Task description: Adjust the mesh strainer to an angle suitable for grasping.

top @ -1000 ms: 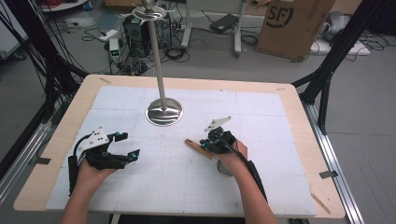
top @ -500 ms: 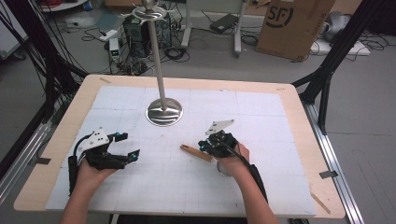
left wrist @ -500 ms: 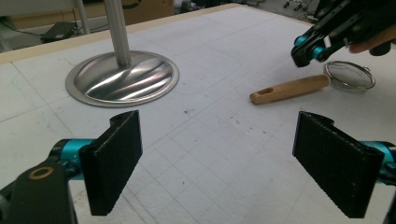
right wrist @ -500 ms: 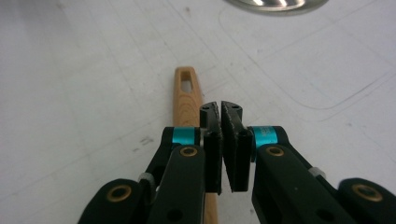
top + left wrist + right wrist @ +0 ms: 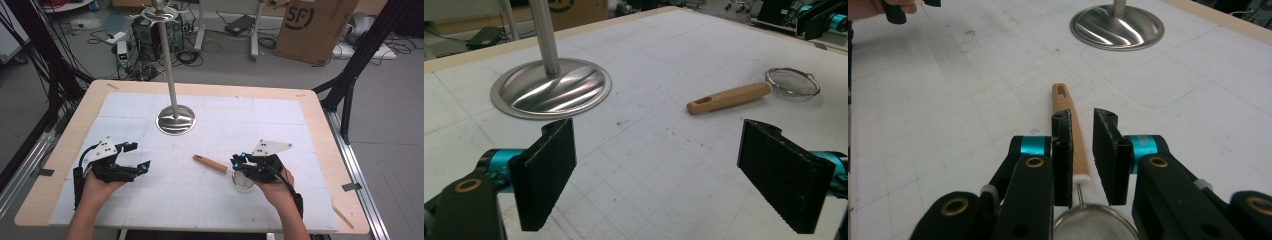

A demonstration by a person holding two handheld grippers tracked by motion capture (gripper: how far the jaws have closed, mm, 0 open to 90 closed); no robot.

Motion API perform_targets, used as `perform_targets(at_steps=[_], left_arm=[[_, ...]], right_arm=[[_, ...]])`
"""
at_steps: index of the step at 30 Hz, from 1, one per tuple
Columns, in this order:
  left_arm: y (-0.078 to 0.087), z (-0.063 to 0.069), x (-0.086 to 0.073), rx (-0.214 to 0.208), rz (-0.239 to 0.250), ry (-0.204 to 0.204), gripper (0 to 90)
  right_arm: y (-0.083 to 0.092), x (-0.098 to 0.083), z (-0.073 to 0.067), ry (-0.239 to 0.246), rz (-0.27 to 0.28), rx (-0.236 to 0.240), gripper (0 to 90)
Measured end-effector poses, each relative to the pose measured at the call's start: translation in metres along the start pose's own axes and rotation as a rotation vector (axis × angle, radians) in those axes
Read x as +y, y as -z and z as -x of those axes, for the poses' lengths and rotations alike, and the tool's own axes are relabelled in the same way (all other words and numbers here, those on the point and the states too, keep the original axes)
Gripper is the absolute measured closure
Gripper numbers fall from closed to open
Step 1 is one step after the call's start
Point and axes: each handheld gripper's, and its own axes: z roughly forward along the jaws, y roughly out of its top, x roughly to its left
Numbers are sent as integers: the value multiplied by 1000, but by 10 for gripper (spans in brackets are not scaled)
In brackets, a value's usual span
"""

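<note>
Nearest the person, the right gripper (image 5: 239, 165) is straddling a small strainer (image 5: 243, 180) at the neck where its wooden handle (image 5: 1071, 131) meets the wire. Its jaws are standing narrow, one on either side of the handle. The left one looks to be touching the wood, but a gap is showing on the right, so it is not yet clamping. To take it well, I judge the jaws should be closing squarely across the handle's thick end, level with the bench (image 5: 310, 102), so the mesh bowl is not tipping on lifting. To the left, the left gripper (image 5: 141, 157) is hanging wide open and holding nothing, facing the strainer from well apart. Farther off, a steel stand (image 5: 175, 118) is standing on its round base.
</note>
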Motion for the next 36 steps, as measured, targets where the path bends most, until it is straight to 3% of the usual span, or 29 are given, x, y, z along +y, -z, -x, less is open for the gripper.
perform_targets(at_steps=[4, 6, 10, 15, 27, 36], left_arm=[[-4, 5, 3, -15, -2, -12, 164], [-6, 8, 3, -23, -7, -22, 164], [-7, 9, 4, -28, -4, -24, 164], [-4, 7, 5, -25, 2, -24, 164], [-2, 4, 5, -24, 12, -22, 164], [-2, 5, 5, -26, 11, -22, 163]], right_arm=[[9, -12, 0, -13, 39, -10, 743], [11, -14, 2, -11, 20, -13, 708], [18, -18, 5, -18, 58, -50, 682], [21, -25, 7, -41, 62, -60, 622], [12, -26, 11, -75, 89, -105, 434], [10, -30, 11, -77, 70, -119, 367]])
